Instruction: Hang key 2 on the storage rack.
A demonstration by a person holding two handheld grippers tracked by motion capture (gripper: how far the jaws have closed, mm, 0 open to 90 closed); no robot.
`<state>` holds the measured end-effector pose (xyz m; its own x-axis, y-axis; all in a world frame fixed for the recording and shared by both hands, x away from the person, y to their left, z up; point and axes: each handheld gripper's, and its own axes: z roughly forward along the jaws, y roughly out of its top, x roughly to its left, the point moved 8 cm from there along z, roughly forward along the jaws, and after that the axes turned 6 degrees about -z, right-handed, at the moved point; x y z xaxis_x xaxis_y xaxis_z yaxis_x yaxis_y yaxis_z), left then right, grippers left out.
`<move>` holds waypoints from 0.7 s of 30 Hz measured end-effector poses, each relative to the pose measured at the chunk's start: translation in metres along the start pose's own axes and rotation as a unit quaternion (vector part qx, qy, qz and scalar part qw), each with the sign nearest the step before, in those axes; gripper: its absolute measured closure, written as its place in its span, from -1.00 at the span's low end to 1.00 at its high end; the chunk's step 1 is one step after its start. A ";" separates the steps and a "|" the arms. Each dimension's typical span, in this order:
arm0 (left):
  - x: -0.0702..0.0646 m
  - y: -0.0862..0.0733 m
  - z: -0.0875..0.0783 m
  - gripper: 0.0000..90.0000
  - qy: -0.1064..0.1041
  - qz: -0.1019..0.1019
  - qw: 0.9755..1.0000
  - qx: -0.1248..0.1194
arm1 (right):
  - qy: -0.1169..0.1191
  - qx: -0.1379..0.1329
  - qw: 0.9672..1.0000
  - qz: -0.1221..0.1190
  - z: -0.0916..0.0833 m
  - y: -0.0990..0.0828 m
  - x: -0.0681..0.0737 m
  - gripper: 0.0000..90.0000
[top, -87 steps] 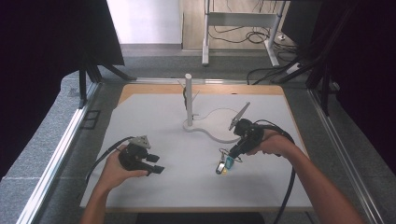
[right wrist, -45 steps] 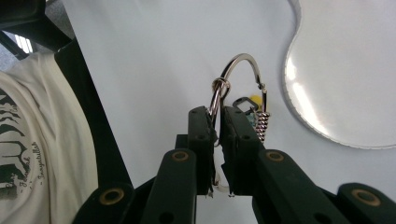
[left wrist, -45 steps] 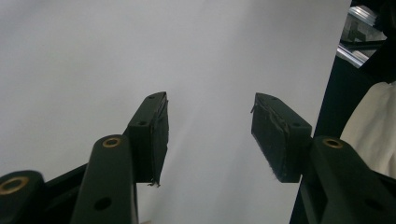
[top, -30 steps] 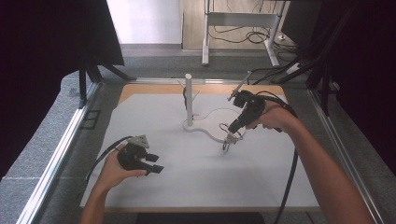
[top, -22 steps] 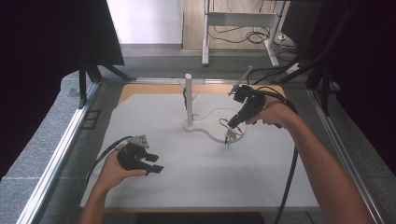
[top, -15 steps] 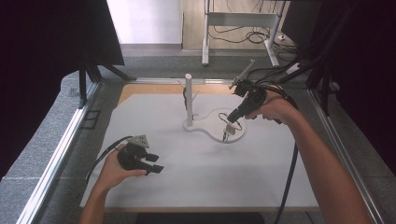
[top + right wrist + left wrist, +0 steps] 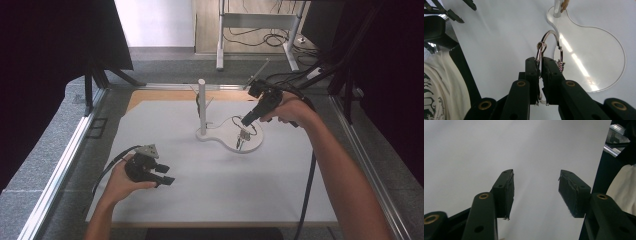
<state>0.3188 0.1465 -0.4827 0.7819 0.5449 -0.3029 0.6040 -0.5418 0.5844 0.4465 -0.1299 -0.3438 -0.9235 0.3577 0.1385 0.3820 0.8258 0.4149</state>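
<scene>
A metal key ring (image 7: 242,138) with a small ribbed charm hangs from my right gripper (image 7: 245,123), just above the round clear base (image 7: 256,145) of a white stand. The stand's post (image 7: 202,102) carries small pegs near its top. In the right gripper view the jaws pinch the key ring (image 7: 548,36) and the right gripper (image 7: 539,60) points at the base (image 7: 599,65). My left gripper (image 7: 168,179) rests on the white mat (image 7: 210,200) at the front left. Its jaws stand apart with nothing between them, as the left gripper (image 7: 535,173) view also shows.
A metal rail (image 7: 60,170) frames the table at the left, with another rail (image 7: 365,165) at the right. Cables (image 7: 295,80) lie behind the stand. A black cable (image 7: 307,190) trails from the right gripper along the forearm.
The right gripper carried the key ring from the mat's front right back and up to above the stand's base. The left gripper stayed where it was.
</scene>
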 end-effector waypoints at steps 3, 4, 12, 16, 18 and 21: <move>0.000 0.000 0.000 0.03 0.000 0.000 1.000 0.000 | 0.000 0.003 1.000 0.003 0.002 0.001 -0.003 0.84; 0.000 0.000 0.000 0.03 0.000 0.000 1.000 0.001 | 0.000 0.005 1.000 0.004 0.002 0.001 -0.004 0.84; 0.000 0.000 -0.001 0.03 -0.001 0.001 1.000 -0.002 | -0.003 0.007 1.000 0.011 0.001 0.006 -0.010 0.84; 0.000 0.000 -0.001 0.03 -0.001 0.002 1.000 -0.002 | -0.002 0.008 1.000 0.013 0.001 0.008 -0.012 0.84; 0.000 0.000 -0.001 0.03 -0.001 0.002 1.000 -0.002 | -0.002 0.007 1.000 0.014 0.002 0.010 -0.014 0.84; 0.000 0.000 -0.002 0.03 -0.001 0.002 1.000 -0.002 | -0.005 0.004 1.000 0.012 0.002 0.012 -0.016 0.84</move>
<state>0.3191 0.1476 -0.4816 0.7852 0.5408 -0.3016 0.5996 -0.5423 0.5886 0.4658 -0.1246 -0.3424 -0.9139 0.3814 0.1392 0.4041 0.8207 0.4040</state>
